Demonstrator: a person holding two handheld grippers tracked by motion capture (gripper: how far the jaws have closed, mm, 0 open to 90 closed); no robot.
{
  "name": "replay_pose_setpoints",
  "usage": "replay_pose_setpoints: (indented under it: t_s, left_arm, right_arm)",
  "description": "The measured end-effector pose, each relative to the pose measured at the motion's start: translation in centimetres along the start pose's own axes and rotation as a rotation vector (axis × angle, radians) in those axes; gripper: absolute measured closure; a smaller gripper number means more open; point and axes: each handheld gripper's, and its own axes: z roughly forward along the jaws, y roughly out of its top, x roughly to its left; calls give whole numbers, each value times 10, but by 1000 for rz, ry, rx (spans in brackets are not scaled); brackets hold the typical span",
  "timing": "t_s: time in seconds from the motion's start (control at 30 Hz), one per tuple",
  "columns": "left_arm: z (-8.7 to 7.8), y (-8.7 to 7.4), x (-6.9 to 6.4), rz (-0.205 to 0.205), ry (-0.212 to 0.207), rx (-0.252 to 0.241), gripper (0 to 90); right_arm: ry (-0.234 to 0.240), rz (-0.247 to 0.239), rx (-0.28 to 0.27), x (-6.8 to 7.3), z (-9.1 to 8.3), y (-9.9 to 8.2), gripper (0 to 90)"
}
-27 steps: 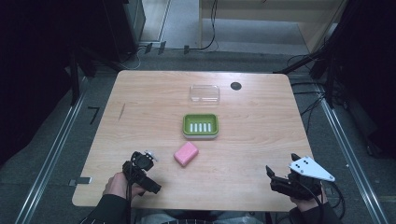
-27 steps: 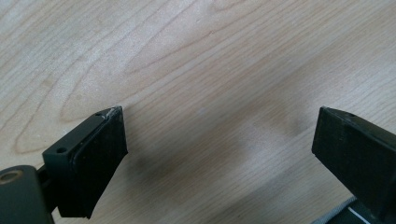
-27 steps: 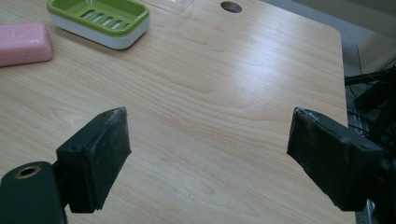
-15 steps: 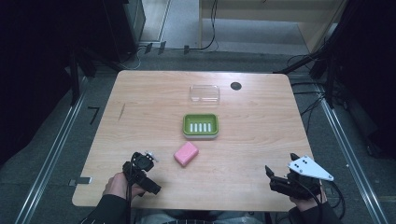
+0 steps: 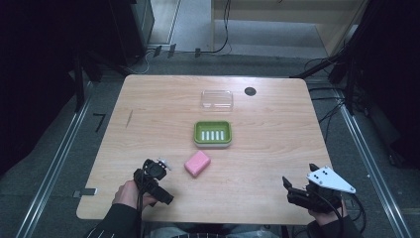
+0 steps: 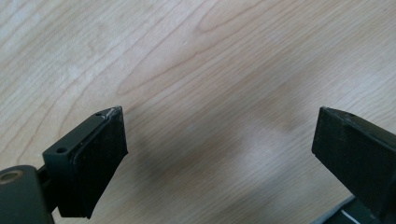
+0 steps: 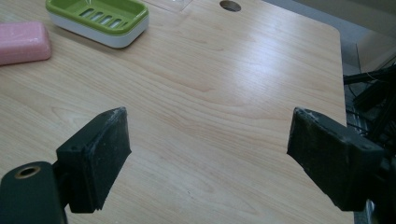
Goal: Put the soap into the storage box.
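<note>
A pink soap bar (image 5: 197,163) lies on the wooden table (image 5: 277,134), just in front of a green soap dish (image 5: 213,134) with slots in its floor. The right gripper view catches the soap bar (image 7: 22,42) at its left edge and the soap dish (image 7: 99,19) at the top. My left gripper (image 5: 159,168) rests near the table's front left, a short way left of the soap; its jaws stand wide apart over bare wood (image 6: 219,126). At the front right, my right gripper (image 5: 293,191) is open too, nothing between its fingers (image 7: 95,156).
A clear plastic lid (image 5: 217,99) lies behind the green dish toward the far edge. A round black cable hole (image 5: 250,91) sits beside it. Dark floor, metal rails and cables surround the table.
</note>
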Motion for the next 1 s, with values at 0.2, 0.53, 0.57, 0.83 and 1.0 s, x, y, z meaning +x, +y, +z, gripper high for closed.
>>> replay_pose_setpoints:
  t_s: [0.2, 0.53, 0.57, 0.83, 1.0]
  left_arm:
    - [-2, 8, -3, 21, -8, 0, 35]
    - [-6, 25, -5, 54, -20, -20, 36]
    - [-7, 26, -6, 58, -20, -17, 36]
    - [-10, 35, -7, 66, -28, -24, 36]
    - [-11, 43, -7, 74, -34, -34, 36]
  right_arm:
    - [0, 1, 0, 0, 0, 0, 135]
    - [-2, -1, 4, 0, 0, 0, 135]
    - [-2, 0, 3, 0, 0, 0, 135]
    - [0, -2, 5, 1, 0, 1, 135]
    - [2, -3, 3, 1, 1, 1, 135]
